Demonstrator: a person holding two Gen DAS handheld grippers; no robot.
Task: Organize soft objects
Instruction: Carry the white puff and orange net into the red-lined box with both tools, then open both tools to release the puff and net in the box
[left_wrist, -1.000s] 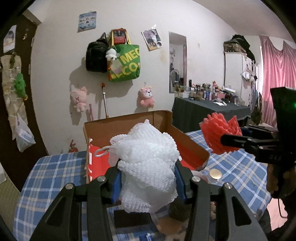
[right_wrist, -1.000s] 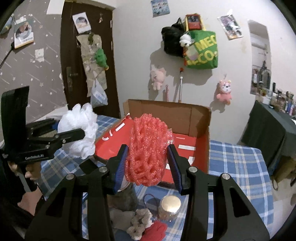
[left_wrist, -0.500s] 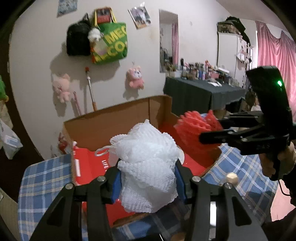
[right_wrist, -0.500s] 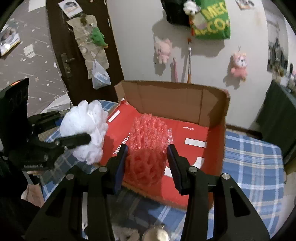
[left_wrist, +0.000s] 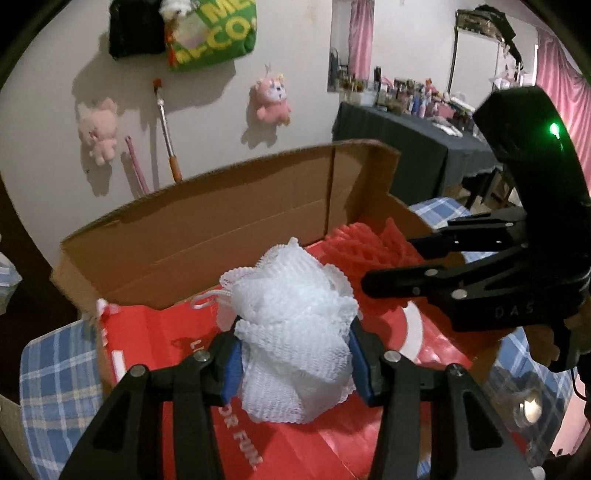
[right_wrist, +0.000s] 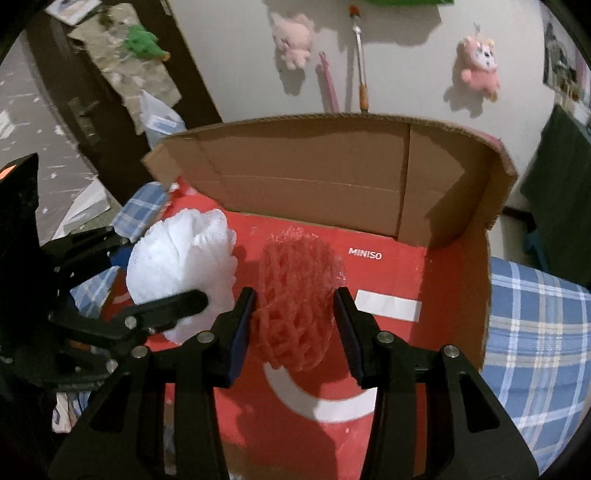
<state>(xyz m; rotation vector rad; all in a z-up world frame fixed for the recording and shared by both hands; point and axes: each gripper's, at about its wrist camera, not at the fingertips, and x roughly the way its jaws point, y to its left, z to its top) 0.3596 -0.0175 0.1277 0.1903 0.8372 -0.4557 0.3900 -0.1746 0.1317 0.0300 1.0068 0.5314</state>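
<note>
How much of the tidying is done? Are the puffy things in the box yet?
Not yet. The left gripper holds the white puff and the right gripper holds the red puff, both over the open box. Its red floor looks bare; letting go is left.

Both grippers angled down, side by side, each closed on a load.

My left gripper (left_wrist: 295, 360) pointed steeply downward, blue pads (left_wrist: 231, 363) pressed into the white mesh puff (left_wrist: 295, 332). My right gripper (right_wrist: 293, 325) tilted down just beside it, pads (right_wrist: 242, 325) clamped on the red mesh puff (right_wrist: 295, 295). Part of my right hand (left_wrist: 546, 347) showed under its handle.
</note>
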